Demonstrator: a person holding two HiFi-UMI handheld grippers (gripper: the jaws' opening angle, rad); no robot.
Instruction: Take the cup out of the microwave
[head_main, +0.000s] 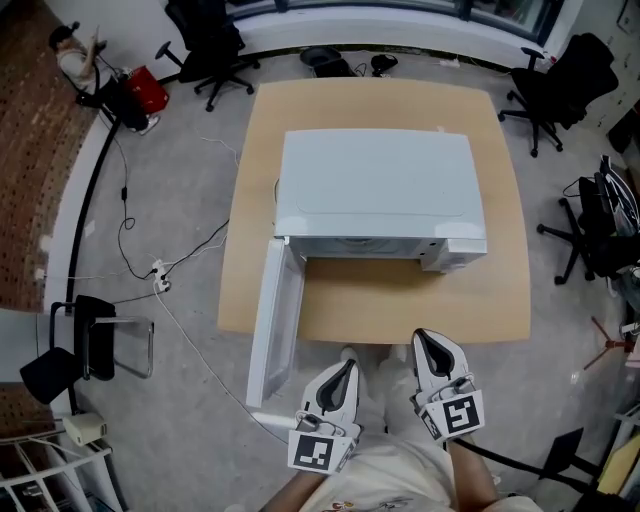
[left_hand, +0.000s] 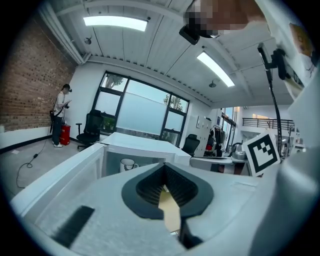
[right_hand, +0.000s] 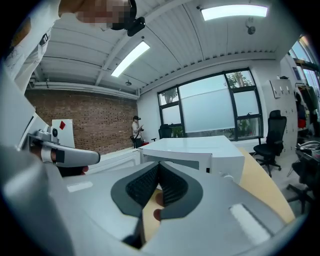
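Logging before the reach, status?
Empty, jaws shut: left gripper, right gripper. White cup inside microwave, door open. Nothing seen blocking.

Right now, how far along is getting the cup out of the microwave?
Done: the microwave has its door swung open. In hand: nothing yet; the left tool and right tool are both shut and empty, short of the table. Left: the cup sits inside the microwave, so reaching in, gripping it and bringing it out all remain.
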